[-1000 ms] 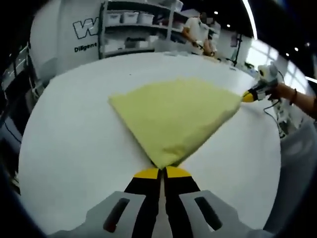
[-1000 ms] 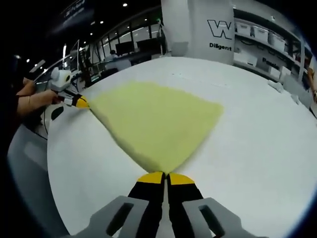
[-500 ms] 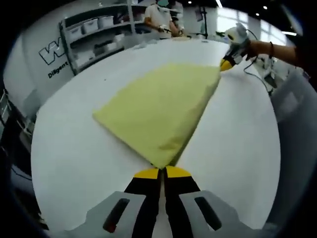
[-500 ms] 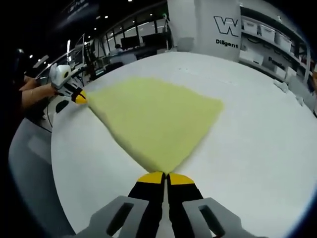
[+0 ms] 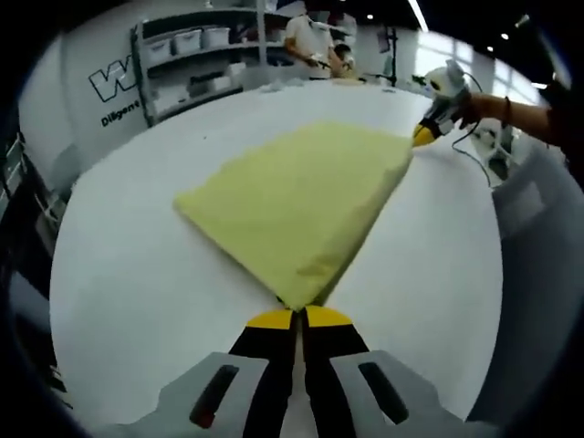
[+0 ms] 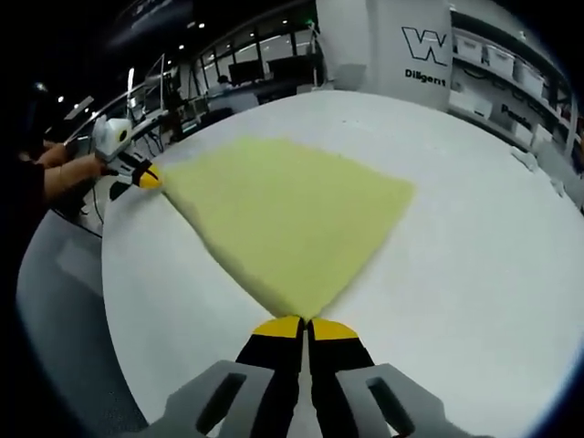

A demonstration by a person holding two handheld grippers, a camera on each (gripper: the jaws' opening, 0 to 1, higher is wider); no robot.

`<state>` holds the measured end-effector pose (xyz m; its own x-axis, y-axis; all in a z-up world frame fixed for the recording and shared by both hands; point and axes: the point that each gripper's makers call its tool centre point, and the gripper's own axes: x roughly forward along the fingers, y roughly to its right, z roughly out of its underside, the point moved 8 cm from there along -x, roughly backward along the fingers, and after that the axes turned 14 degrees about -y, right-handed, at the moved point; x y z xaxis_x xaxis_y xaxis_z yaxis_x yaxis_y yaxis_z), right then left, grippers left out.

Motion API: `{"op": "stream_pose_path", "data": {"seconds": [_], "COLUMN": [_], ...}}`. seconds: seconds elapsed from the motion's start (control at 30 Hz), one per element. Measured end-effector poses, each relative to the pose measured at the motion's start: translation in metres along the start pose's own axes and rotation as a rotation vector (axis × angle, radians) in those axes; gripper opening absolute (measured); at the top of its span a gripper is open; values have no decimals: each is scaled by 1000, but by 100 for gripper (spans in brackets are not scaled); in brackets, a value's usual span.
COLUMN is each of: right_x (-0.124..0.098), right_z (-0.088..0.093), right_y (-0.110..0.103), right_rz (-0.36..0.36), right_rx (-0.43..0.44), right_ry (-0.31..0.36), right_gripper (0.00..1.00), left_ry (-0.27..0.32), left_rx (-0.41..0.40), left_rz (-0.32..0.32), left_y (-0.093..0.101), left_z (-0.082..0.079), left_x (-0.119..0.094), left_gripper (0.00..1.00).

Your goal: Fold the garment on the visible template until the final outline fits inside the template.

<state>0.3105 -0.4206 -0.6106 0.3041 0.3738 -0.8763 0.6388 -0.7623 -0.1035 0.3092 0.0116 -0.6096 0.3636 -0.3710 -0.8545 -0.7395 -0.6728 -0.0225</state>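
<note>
The yellow garment (image 5: 297, 196) lies flat on the white counter (image 5: 128, 274), already folded into a compact four-cornered slab of several layers. No template outline can be made out under or around it, so whether the present shape fits cannot be told.

In the left gripper view, the left gripper (image 5: 299, 317) has its yellow-tipped fingers pressed together on the near corner of the cloth, which spreads away from them toward the far side of the counter. Across that view, the right gripper (image 5: 425, 134) pinches a corner at the end of the thick folded edge. The right gripper view mirrors this: its own fingers are closed on the corner nearest them (image 6: 301, 327), with the left gripper (image 6: 146, 176) clamped at the far left corner beside a hand (image 6: 68, 173).

Both grippers therefore grip the two ends of one edge, and that edge is the cloth's near side for each. The rest of the garment stretches away from this held edge, so the likely next fold carries both corners together across the cloth toward the free opposite side. Neither hand is nearer; the move needs both travelling evenly.
</note>
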Motion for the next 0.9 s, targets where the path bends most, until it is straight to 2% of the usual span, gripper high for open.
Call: {"op": "stream_pose_path", "data": {"seconds": [0.3, 0.43, 0.57, 0.63, 0.73, 0.83, 0.9], "right_x": [3, 5, 2, -3, -9, -16, -20], "right_z": [6, 8, 6, 7, 6, 5, 4], "right_y": [-17, -18, -18, -19, -24, -27, -30], "right_rz": [-24, -20, -12, -3, -39, -39, -23], "right_rx": [-1, 7, 118, 137, 221, 224, 217], "right_ry": [5, 4, 39, 56, 79, 95, 101], "right_gripper": [0, 0, 1, 10, 26, 36, 42], "left_ry": [4, 7, 29, 58, 85, 105, 117], "left_rx": [-42, -107, -174, -225, -276, -305, -332], "left_rz": [-5, -12, -22, -8, -11, -16, -22], "left_y": [1, 0, 1, 4, 7, 9, 10], "left_z": [12, 15, 16, 16, 17, 16, 16], "left_x": [-7, -6, -9, -12, -19, -24, -27], "left_gripper": [0, 2, 9, 16, 27, 35, 43]}}
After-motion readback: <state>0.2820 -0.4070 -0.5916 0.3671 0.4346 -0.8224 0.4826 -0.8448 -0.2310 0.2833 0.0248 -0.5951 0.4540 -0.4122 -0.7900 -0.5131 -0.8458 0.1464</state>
